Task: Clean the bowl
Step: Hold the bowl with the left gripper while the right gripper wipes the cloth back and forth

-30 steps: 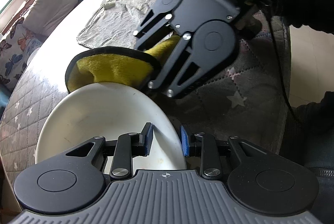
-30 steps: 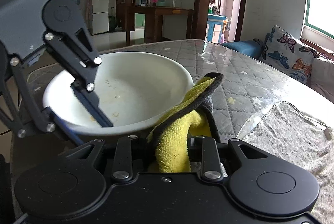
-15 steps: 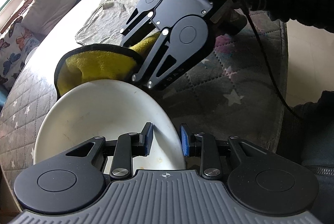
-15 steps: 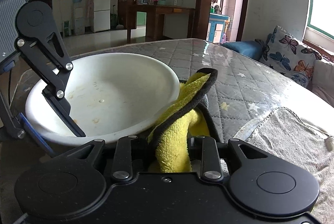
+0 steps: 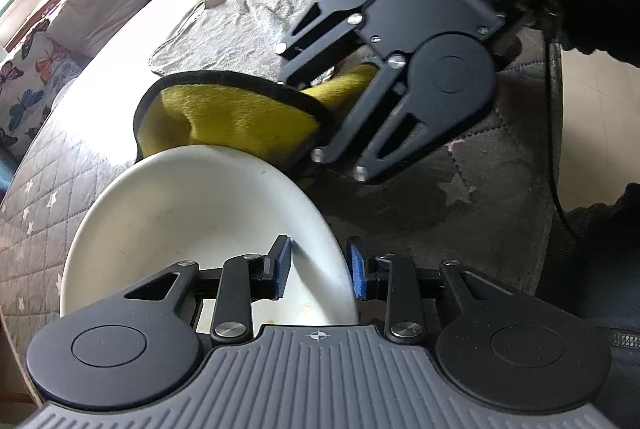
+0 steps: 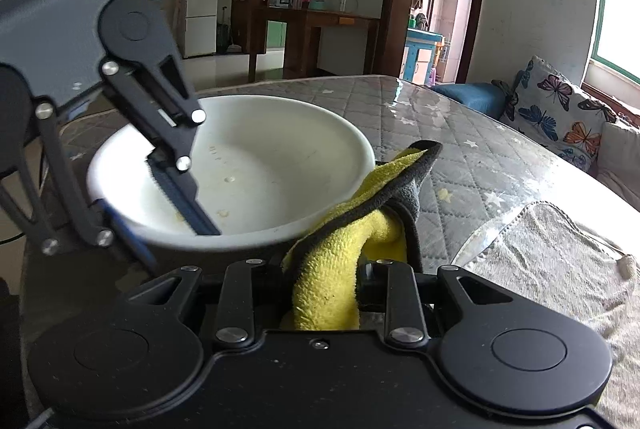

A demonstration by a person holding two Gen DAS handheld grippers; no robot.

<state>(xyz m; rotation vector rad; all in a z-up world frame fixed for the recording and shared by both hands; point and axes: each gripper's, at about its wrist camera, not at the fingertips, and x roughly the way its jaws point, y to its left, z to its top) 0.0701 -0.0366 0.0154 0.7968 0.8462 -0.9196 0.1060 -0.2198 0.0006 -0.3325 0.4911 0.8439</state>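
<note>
Right gripper [image 5: 308, 117] with yellow cloth [image 5: 232, 117] back against bowl [image 5: 200, 213] rim.

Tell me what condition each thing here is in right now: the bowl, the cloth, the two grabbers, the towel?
White bowl: upright on the table, food specks inside, rim between the left fingers.
Yellow cloth: bunched, pinched in the right gripper, loose end against the bowl's outer rim.
Left gripper: fingers astride the bowl's rim; contact unclear.
Right gripper: shut on the cloth.
Grey towel: spread flat on the table.
</note>
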